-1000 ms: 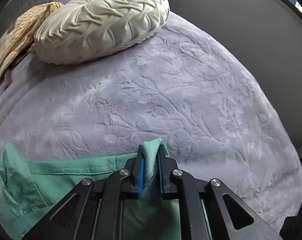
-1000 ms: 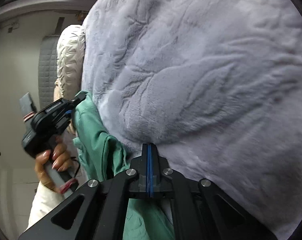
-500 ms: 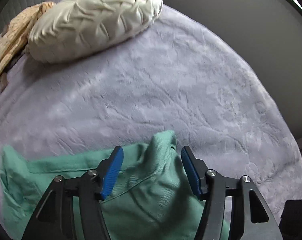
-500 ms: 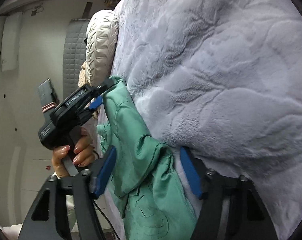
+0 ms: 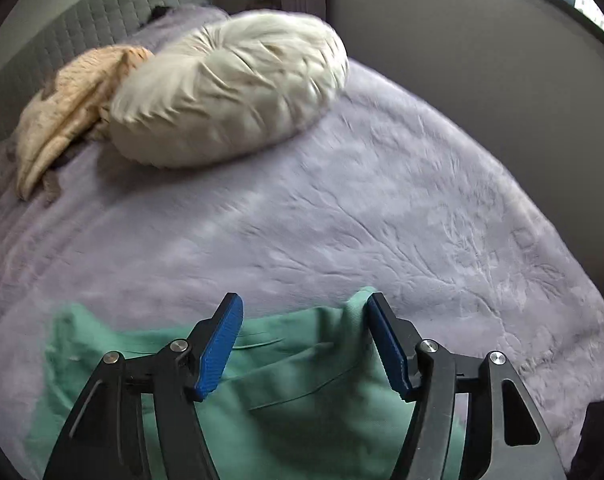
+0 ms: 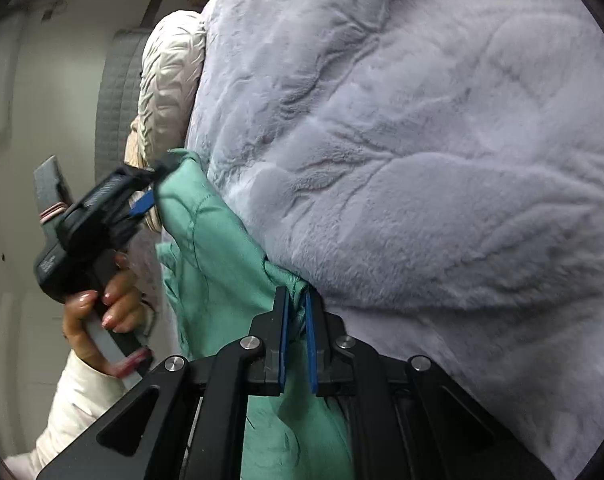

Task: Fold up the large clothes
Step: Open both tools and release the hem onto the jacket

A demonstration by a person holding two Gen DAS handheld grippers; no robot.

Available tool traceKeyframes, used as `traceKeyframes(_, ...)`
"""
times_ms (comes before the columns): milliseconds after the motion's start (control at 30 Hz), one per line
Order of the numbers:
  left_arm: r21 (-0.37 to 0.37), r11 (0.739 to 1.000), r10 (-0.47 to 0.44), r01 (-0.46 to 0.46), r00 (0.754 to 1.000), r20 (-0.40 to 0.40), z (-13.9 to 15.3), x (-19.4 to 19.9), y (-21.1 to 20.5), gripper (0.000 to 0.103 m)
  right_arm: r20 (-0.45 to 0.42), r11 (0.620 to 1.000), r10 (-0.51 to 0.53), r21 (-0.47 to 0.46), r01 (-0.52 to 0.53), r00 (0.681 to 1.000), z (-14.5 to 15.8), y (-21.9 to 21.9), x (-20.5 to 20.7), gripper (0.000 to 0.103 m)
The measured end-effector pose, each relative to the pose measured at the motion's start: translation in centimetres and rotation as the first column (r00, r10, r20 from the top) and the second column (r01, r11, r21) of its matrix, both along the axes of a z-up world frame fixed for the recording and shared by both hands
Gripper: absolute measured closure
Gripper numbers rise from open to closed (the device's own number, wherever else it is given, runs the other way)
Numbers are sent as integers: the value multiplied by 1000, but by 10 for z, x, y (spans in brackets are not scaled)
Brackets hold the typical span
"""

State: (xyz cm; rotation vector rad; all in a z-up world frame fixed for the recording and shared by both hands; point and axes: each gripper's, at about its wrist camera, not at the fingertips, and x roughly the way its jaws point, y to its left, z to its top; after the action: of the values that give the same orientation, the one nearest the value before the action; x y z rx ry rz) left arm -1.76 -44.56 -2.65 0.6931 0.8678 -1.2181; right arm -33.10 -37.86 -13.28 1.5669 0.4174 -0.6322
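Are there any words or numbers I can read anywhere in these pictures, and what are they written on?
None can be read.
Left gripper: there is white print on its black body, too blurred to read.
Green garment, gray blanket, cream pillow: no text shows.
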Motion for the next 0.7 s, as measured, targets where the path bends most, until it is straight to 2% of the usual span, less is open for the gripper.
traceKeyframes(133,-7,999,50,-50,999,21,16,28,35,37,-37,999,-41,-18,40,999,14,2,-23,95)
traceKeyframes(233,16,993,115,-115,993,9,13,49,80,37,-46,993,-53,-109,48,997,40,3,-29,91)
traceKeyframes(300,47,984,170,-169,986,0,2,61,109,37,-45,984,-5,-178,-3,999,61,-3,-11,91)
traceKeyframes(400,86,967,241,-240,970,-4,-15,73,153,37,-49,970,95,-222,-103,994,71,-14,31,91)
traceKeyframes(600,173,903,407,-393,912,-49,-66,99,222,37,-151,916,243,-288,-278,958,74,-40,104,91)
traceKeyframes(700,166,888,447,-428,889,-98,-74,107,244,37,-189,883,278,-335,-328,942,80,-55,120,91)
